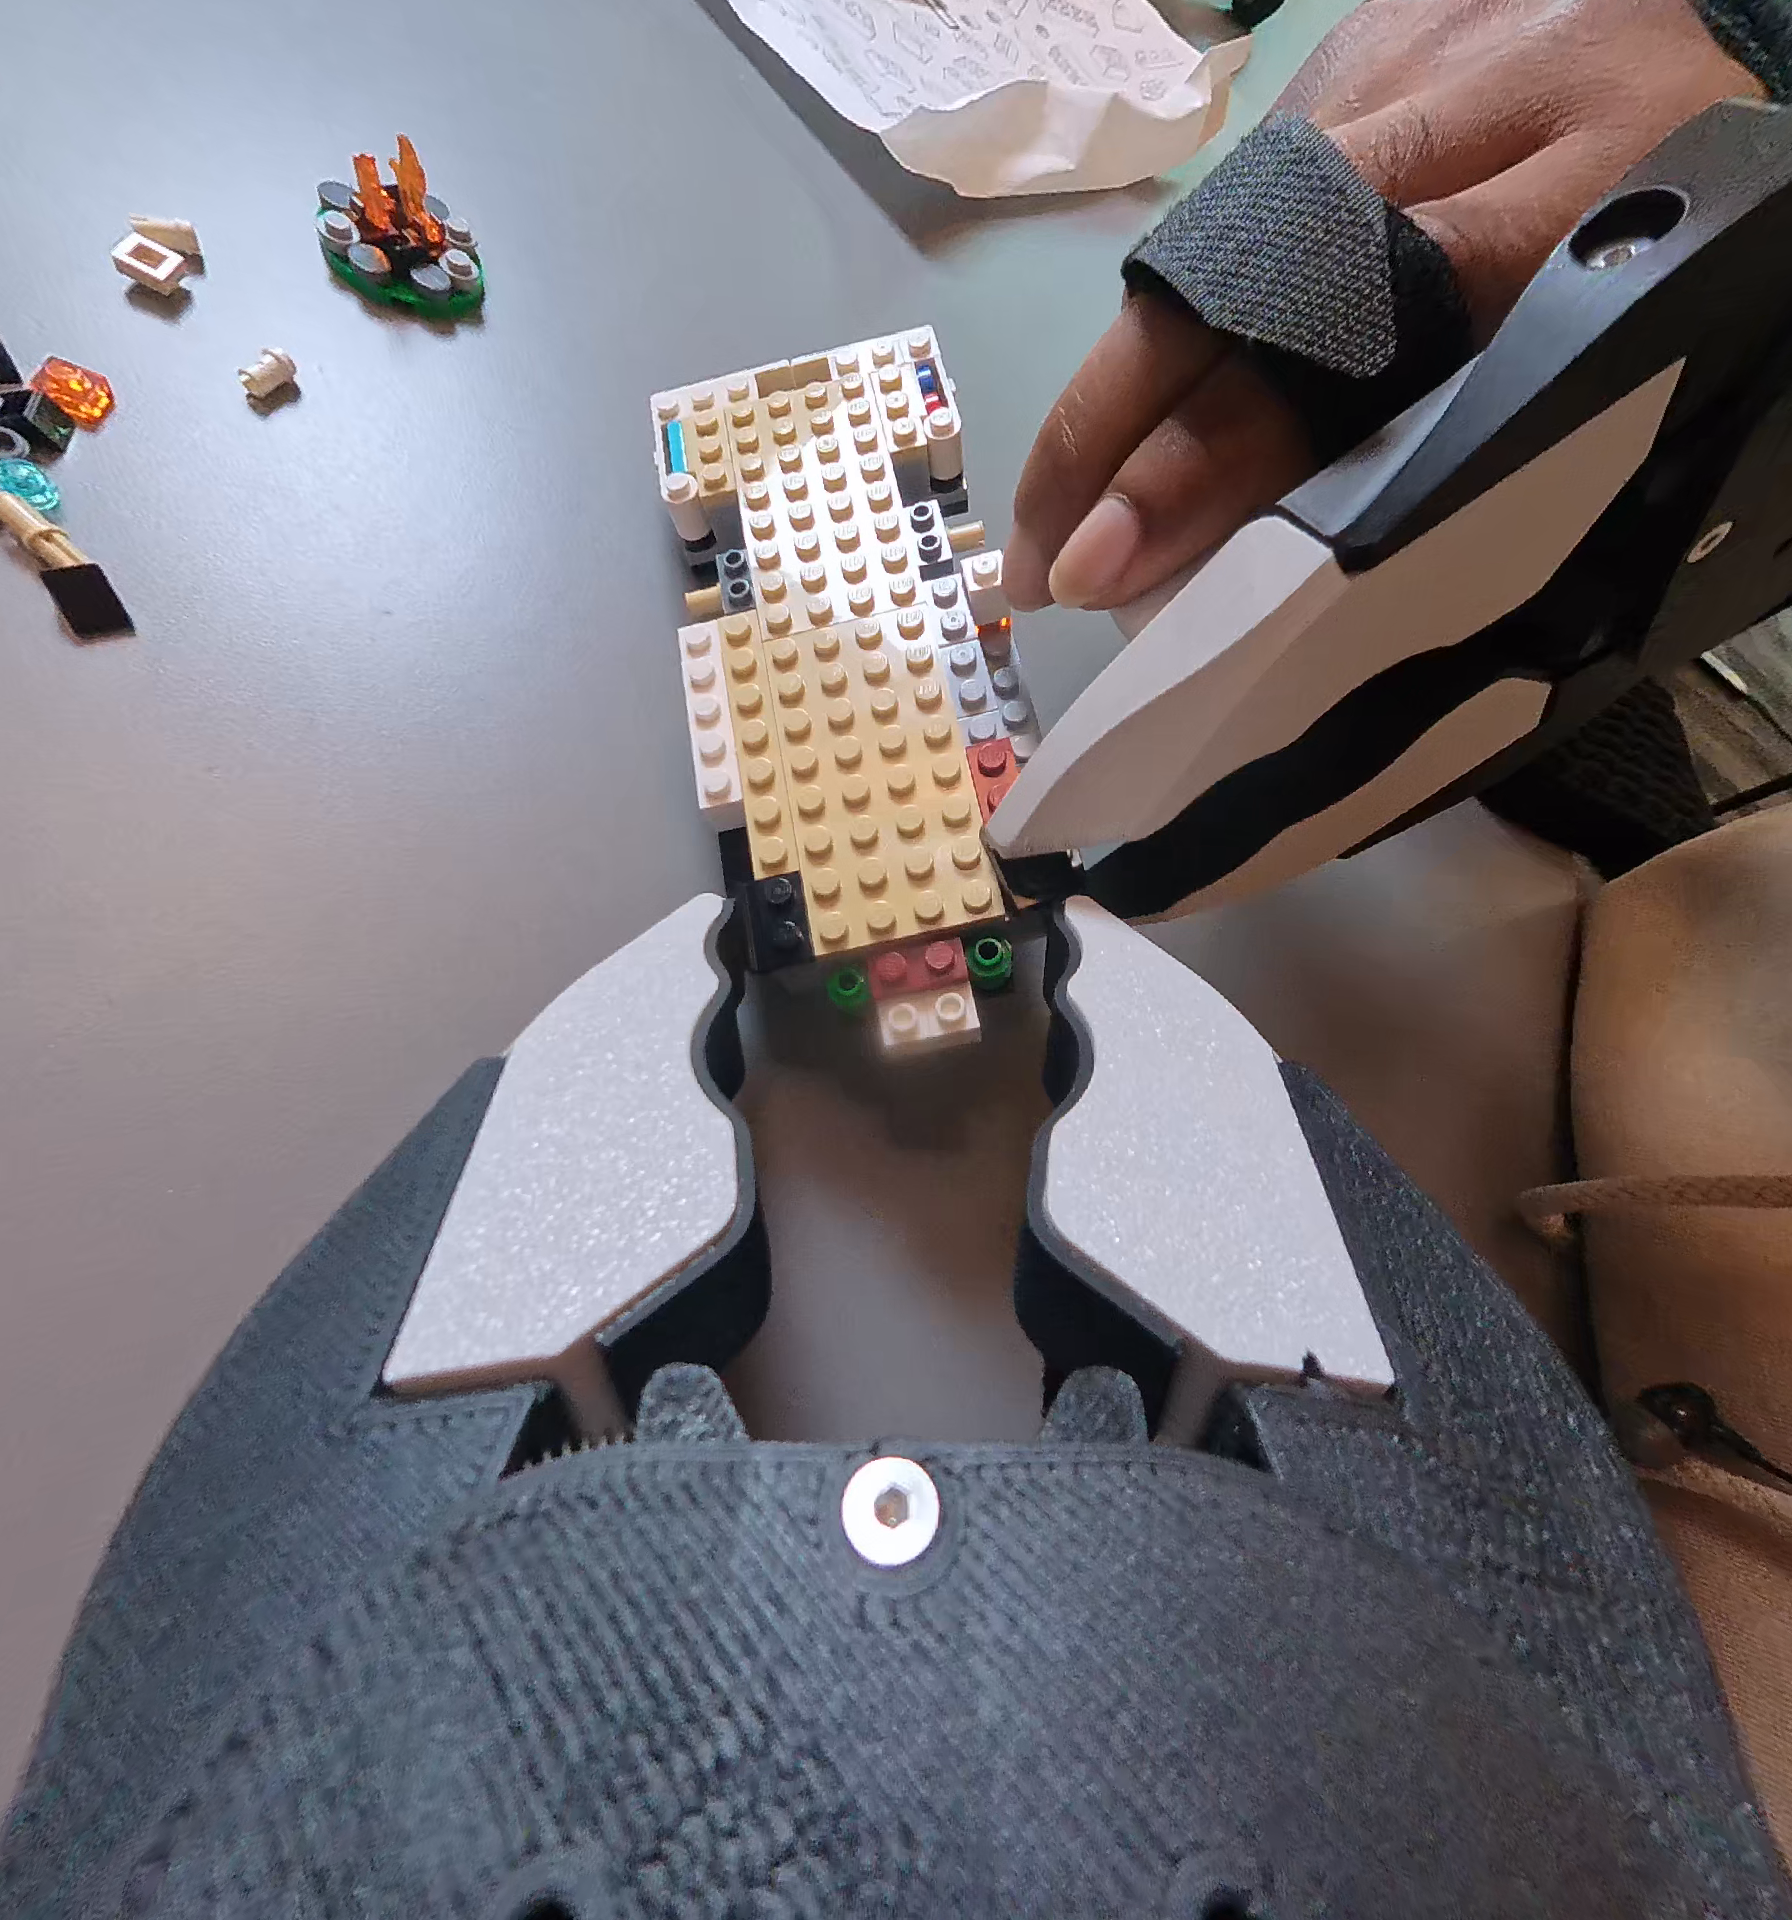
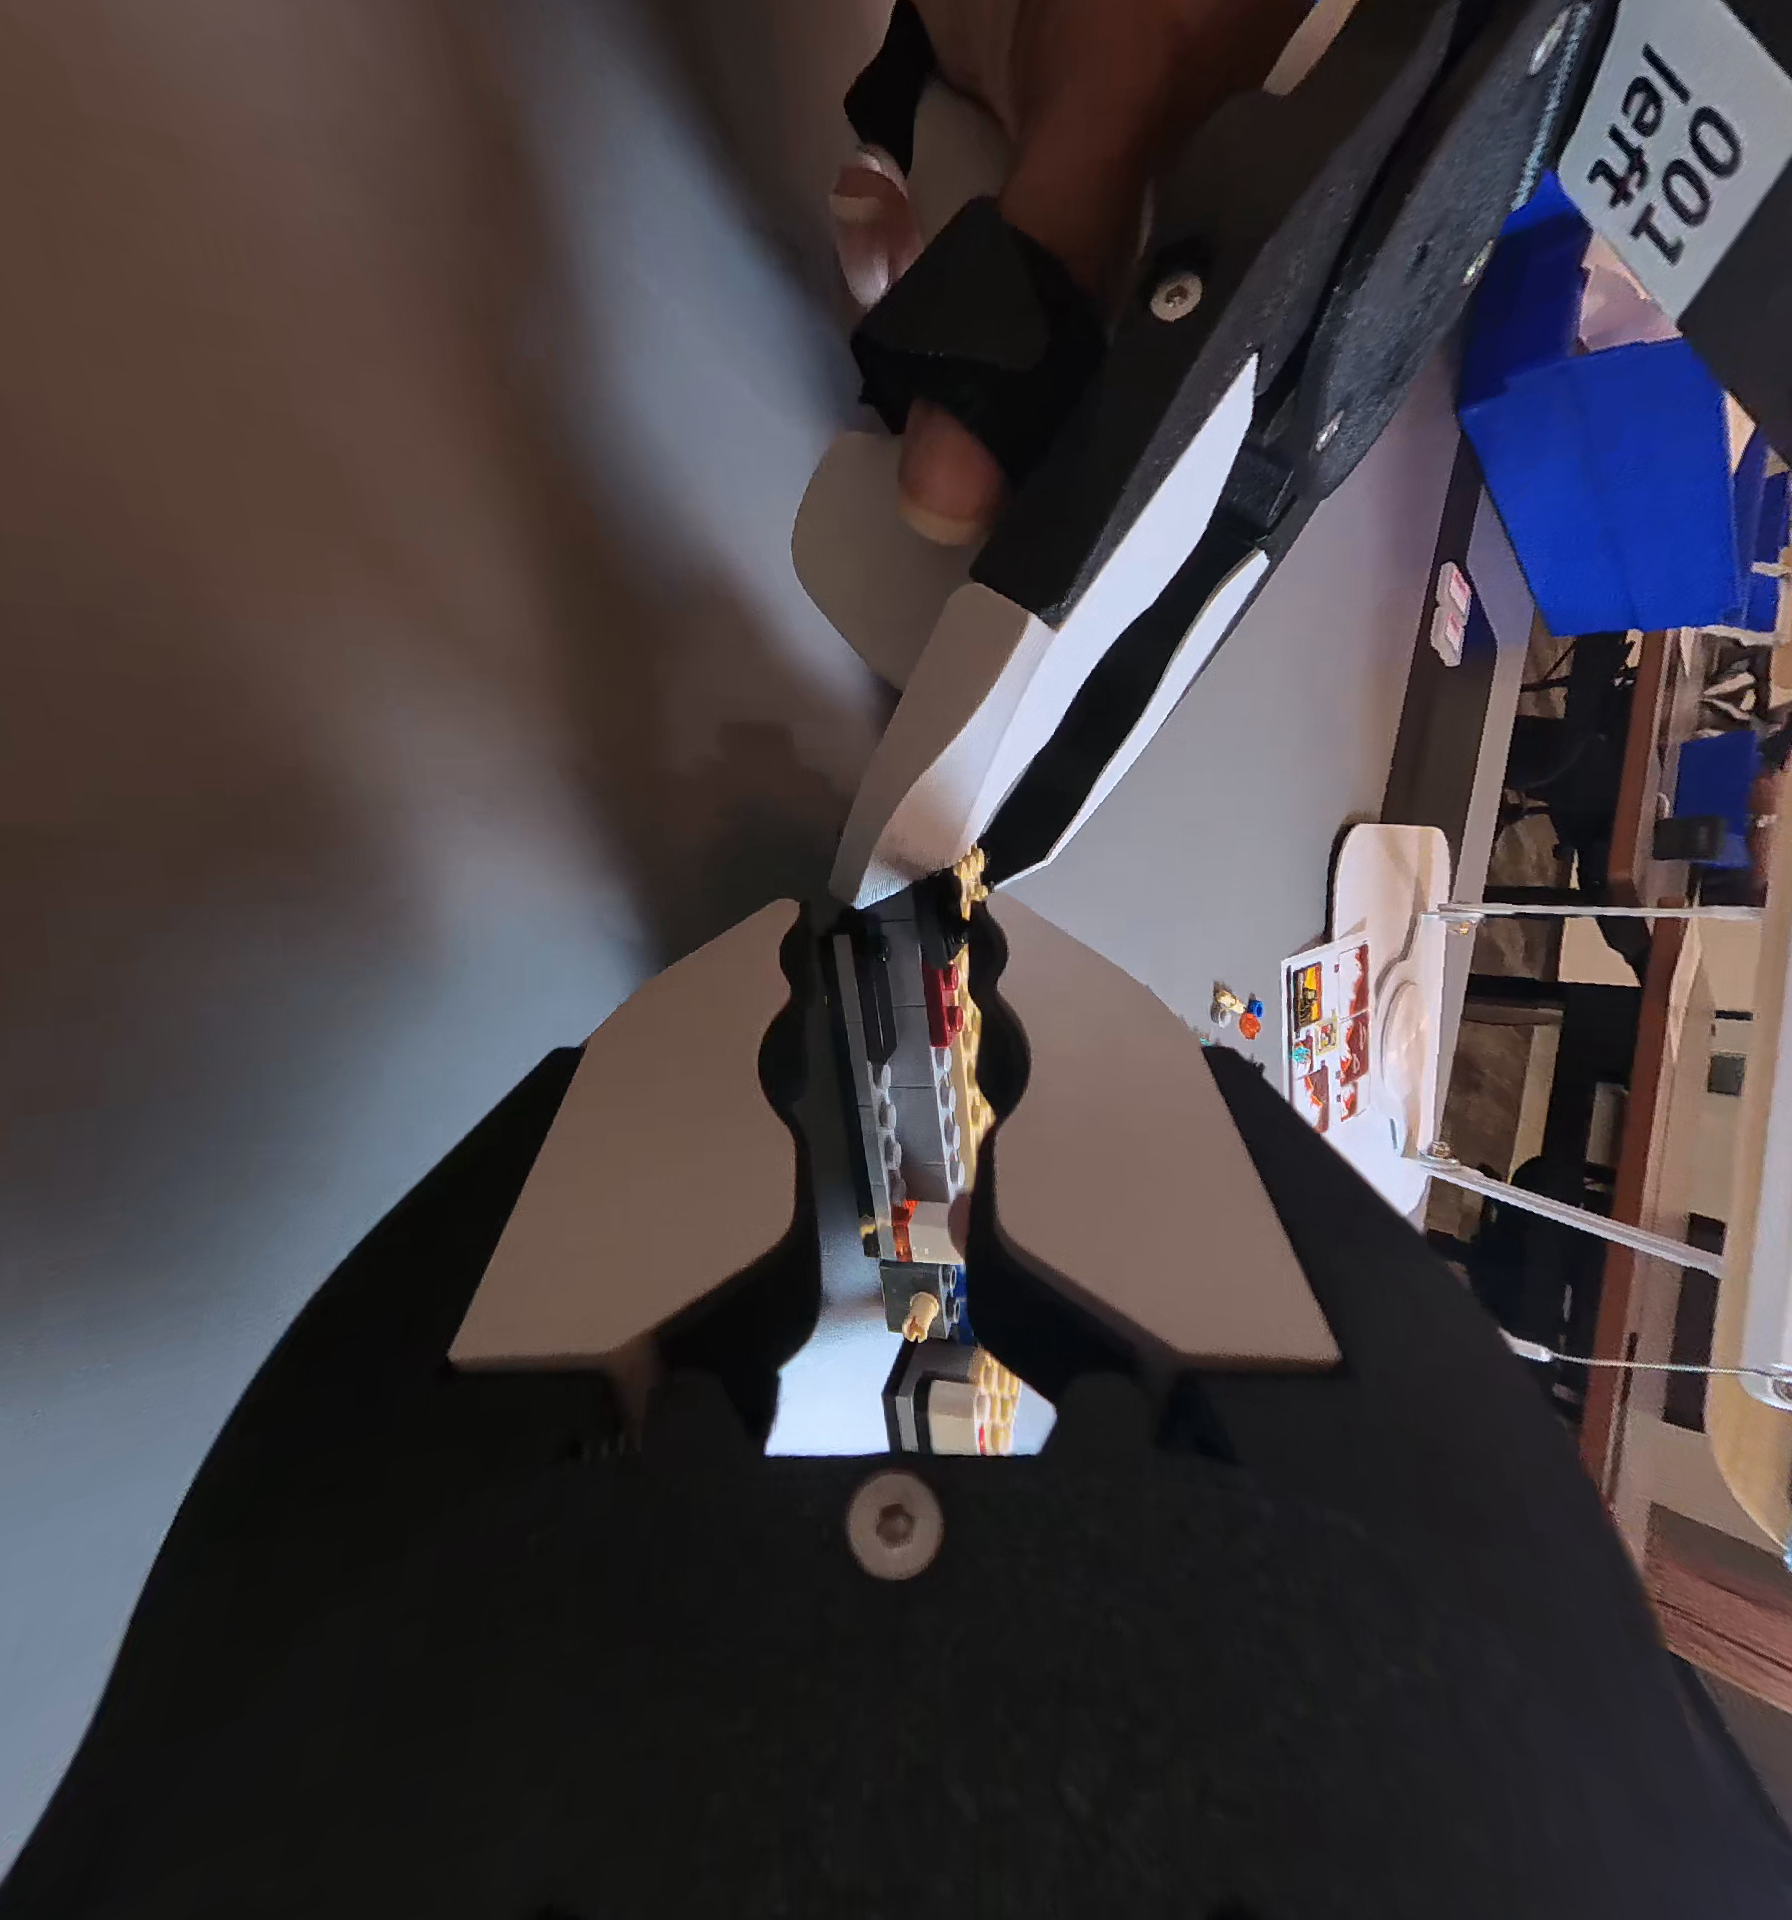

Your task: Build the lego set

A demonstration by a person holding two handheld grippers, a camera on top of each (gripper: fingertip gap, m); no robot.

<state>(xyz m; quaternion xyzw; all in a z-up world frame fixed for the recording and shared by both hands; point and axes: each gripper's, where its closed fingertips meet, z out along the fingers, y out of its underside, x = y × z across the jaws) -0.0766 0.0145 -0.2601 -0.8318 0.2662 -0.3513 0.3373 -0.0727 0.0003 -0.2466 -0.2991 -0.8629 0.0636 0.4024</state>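
The left gripper point(image 1: 887, 935) clasps the near end of a tan brick model point(image 1: 850, 717) lying mid-table point(image 1: 248, 935), pads pressing both its sides. The right gripper point(image 2: 897, 925) comes in sideways and pinches the same model top to underside at its near right corner, jaws narrowed. Loose bricks point(image 1: 30, 436) and a brick campfire point(image 1: 398, 239) sit toward the far left edge — crumpled paper point(image 1: 985, 94) at the far edge.

Left tool point(image 1: 892, 925) and right tool point(image 2: 897, 935) meet tip-to-tip, both seemingly clamped.
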